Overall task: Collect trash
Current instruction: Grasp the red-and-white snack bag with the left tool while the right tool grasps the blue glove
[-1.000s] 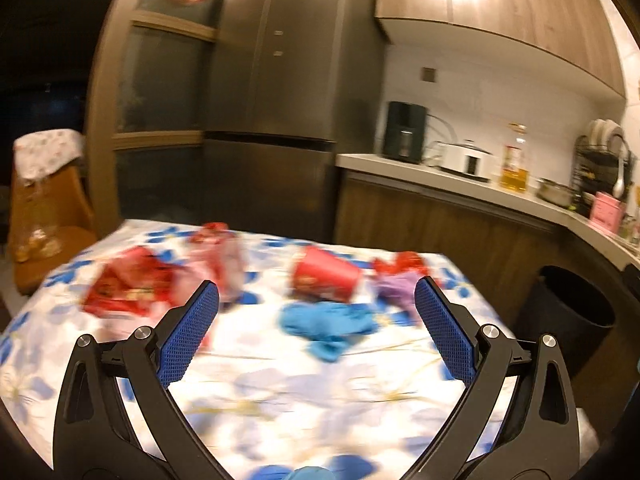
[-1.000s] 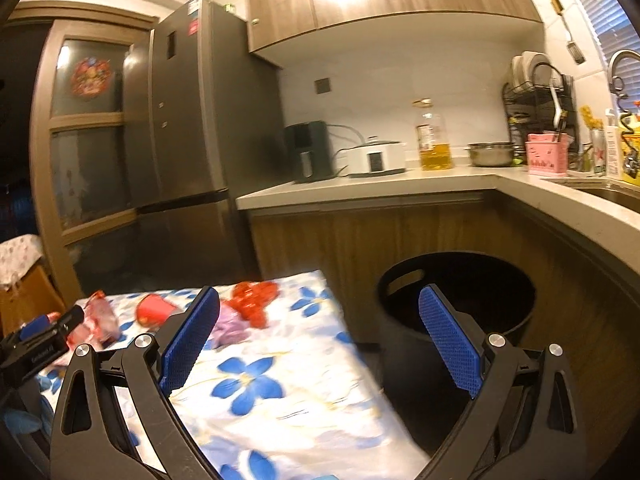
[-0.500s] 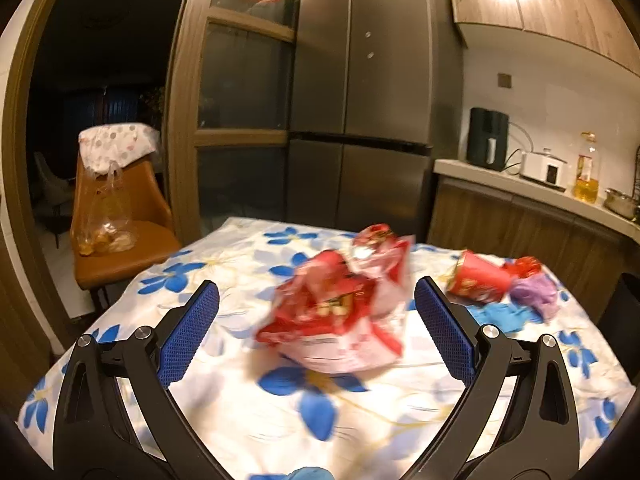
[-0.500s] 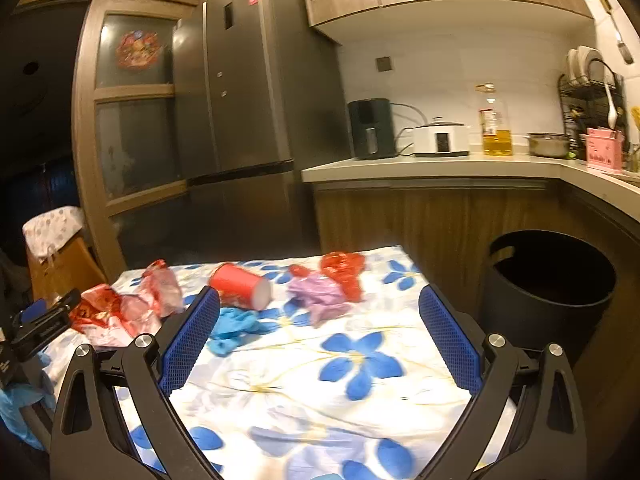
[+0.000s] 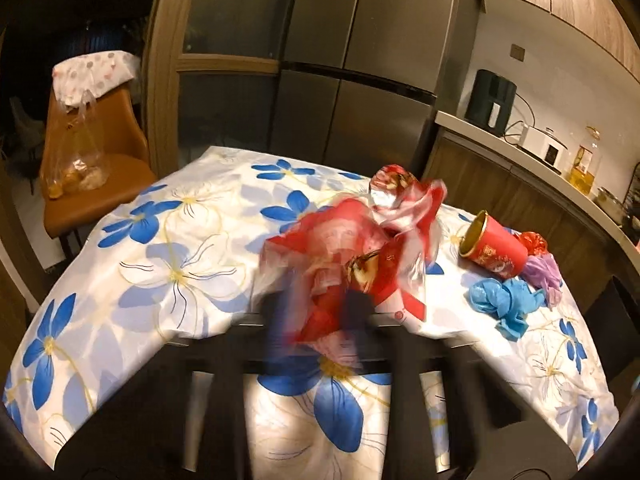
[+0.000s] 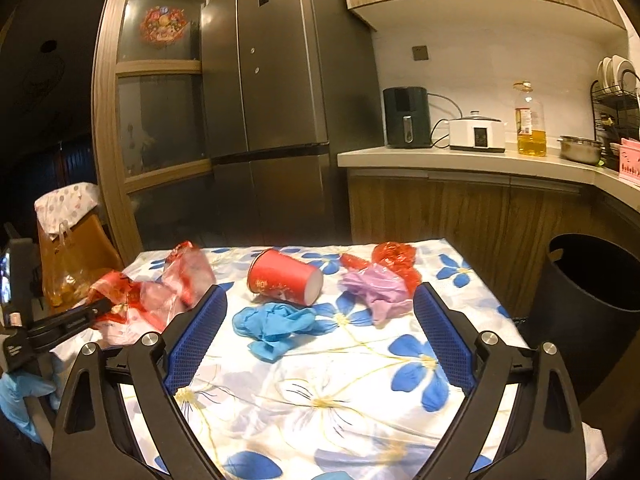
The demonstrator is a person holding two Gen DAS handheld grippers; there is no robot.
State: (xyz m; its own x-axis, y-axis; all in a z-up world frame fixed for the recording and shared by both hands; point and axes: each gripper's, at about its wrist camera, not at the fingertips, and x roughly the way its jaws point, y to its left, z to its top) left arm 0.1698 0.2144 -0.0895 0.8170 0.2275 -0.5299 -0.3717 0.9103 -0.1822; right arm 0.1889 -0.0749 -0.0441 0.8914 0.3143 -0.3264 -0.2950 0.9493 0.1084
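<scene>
Since half a second ago my left gripper [image 5: 320,312] has closed from wide apart onto the red snack wrappers [image 5: 352,248] and now seems pinched on their near edge, though motion blur hides the fingertips. The bundle sits toward the table's [image 5: 168,280] left edge. My right gripper [image 6: 320,336] hangs with fingers spread, holding nothing, above the near middle. To do this well I should grip deep into the crinkly plastic before lifting, so loose pieces don't slip out, then carry it to the black bin [image 6: 588,304] off the right edge.
</scene>
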